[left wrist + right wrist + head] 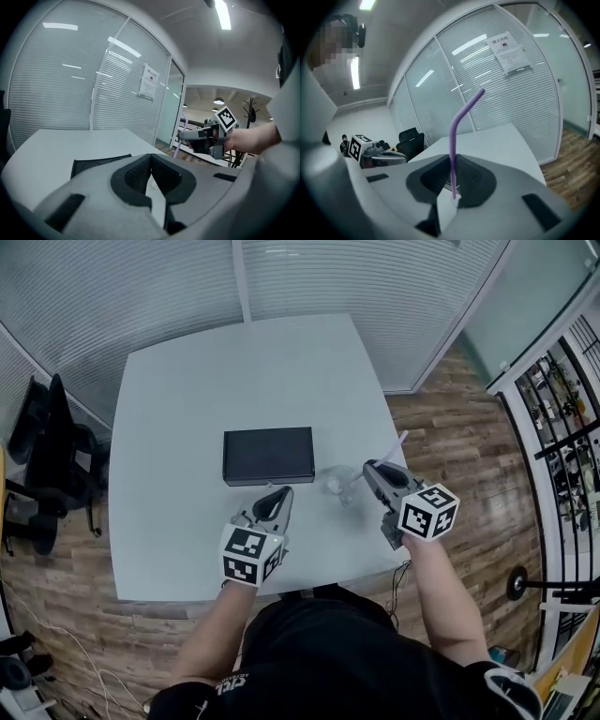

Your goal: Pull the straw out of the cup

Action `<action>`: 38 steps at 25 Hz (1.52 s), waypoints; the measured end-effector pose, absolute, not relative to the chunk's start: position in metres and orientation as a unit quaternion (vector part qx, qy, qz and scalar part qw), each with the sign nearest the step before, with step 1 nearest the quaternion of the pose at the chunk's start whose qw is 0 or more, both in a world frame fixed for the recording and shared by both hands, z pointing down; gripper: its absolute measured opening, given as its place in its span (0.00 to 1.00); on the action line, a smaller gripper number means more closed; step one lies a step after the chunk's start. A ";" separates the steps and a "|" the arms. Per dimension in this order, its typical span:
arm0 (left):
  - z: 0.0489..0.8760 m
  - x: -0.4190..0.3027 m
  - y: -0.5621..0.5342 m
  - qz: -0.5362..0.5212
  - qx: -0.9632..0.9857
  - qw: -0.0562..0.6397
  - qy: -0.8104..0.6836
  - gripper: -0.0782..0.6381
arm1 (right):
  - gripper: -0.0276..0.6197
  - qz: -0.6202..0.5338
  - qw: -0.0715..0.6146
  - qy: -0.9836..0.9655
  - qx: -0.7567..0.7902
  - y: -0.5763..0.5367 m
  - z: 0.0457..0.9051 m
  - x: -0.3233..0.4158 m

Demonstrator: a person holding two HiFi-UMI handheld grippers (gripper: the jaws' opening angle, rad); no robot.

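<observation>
A pale purple bent straw [453,140] stands upright between the fingers of my right gripper [453,161], which is shut on it; its lower end shows just below the pads. In the head view the right gripper [369,468] holds the straw [394,448] slanting above a clear cup [336,482] on the white table [187,390]. I cannot tell whether the straw's tip is still inside the cup. My left gripper [280,495] hovers left of the cup, shut and empty. From the left gripper view its jaws [151,159] meet, and the right gripper [187,136] with the straw [180,140] is seen ahead.
A flat black box [268,455] lies on the table just beyond the left gripper. A black office chair [47,456] stands left of the table. Glass walls with blinds enclose the far side, and the table's near edge is close to the person's body.
</observation>
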State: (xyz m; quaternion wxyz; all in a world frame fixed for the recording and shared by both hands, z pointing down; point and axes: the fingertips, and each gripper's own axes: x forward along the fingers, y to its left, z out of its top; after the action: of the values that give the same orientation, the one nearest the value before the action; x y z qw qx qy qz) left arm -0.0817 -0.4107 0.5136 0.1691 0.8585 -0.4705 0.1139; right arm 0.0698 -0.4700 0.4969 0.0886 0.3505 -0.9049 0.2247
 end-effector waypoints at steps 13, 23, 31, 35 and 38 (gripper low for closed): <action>0.491 -0.089 -0.388 0.111 0.880 0.137 -0.442 0.12 | 0.10 0.192 0.061 -0.900 0.386 -0.407 0.462 0.071; 0.466 -0.085 -0.398 0.095 0.862 0.129 -0.481 0.12 | 0.10 0.169 0.036 -0.905 0.390 -0.399 0.433 0.120; 0.438 -0.074 -0.417 0.070 0.850 0.120 -0.508 0.12 | 0.09 0.160 0.019 -0.895 0.416 -0.407 0.419 0.186; 0.435 -0.073 -0.425 0.072 0.845 0.116 -0.517 0.12 | 0.09 0.172 0.012 -0.889 0.423 -0.411 0.424 0.202; 0.432 -0.072 -0.428 0.072 0.844 0.112 -0.519 0.12 | 0.09 0.164 0.019 -0.892 0.422 -0.411 0.424 0.201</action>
State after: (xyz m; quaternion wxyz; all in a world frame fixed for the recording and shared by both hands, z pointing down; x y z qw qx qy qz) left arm -0.0720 -0.4281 0.4316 0.1120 0.8441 -0.5193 0.0720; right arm 0.2012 -0.4111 0.4239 0.0192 0.4218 -0.8915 0.1641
